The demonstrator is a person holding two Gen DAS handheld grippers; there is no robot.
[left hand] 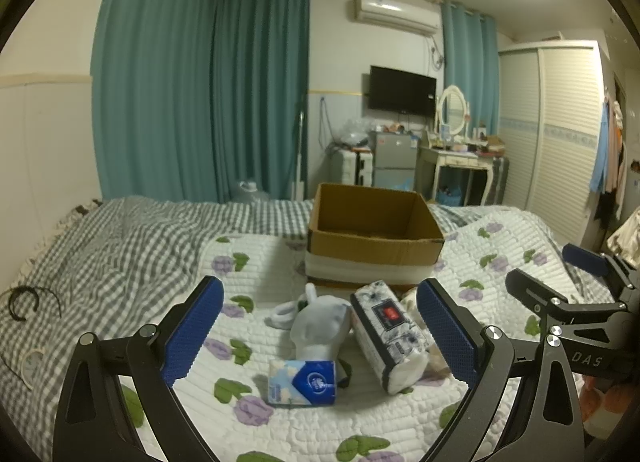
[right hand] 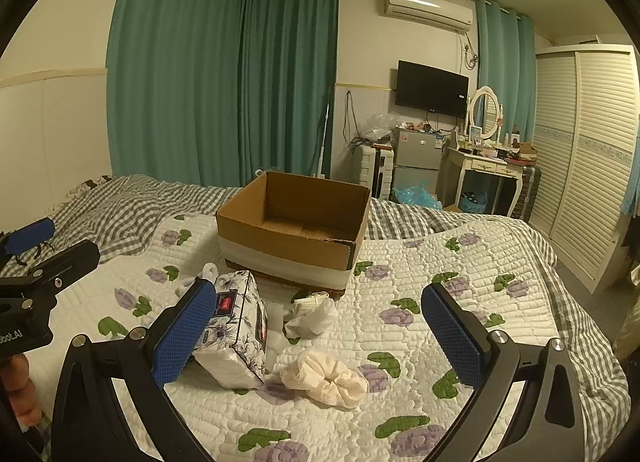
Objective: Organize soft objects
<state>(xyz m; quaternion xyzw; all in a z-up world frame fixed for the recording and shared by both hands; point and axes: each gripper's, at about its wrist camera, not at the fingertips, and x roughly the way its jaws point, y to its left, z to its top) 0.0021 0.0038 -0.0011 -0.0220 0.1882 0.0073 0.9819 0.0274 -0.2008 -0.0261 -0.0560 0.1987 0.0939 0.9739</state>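
A: What is the left wrist camera showing?
B: The left gripper is hovering with fingers spread, empty, over a blue tissue pack, a grey plush and a floral tissue pack lying before the cardboard box.
A: And the right?
B: The right gripper is hanging wide apart above a cream scrunchie on the quilt.

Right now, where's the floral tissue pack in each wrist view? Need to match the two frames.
Left wrist: floral tissue pack lies right of centre, just inside the left gripper's right finger, beside the grey-white soft toy.
Right wrist: it sits left of centre, partly behind the right gripper's left finger.
Shared landmark: the open cardboard box stands just beyond the pack in both views.
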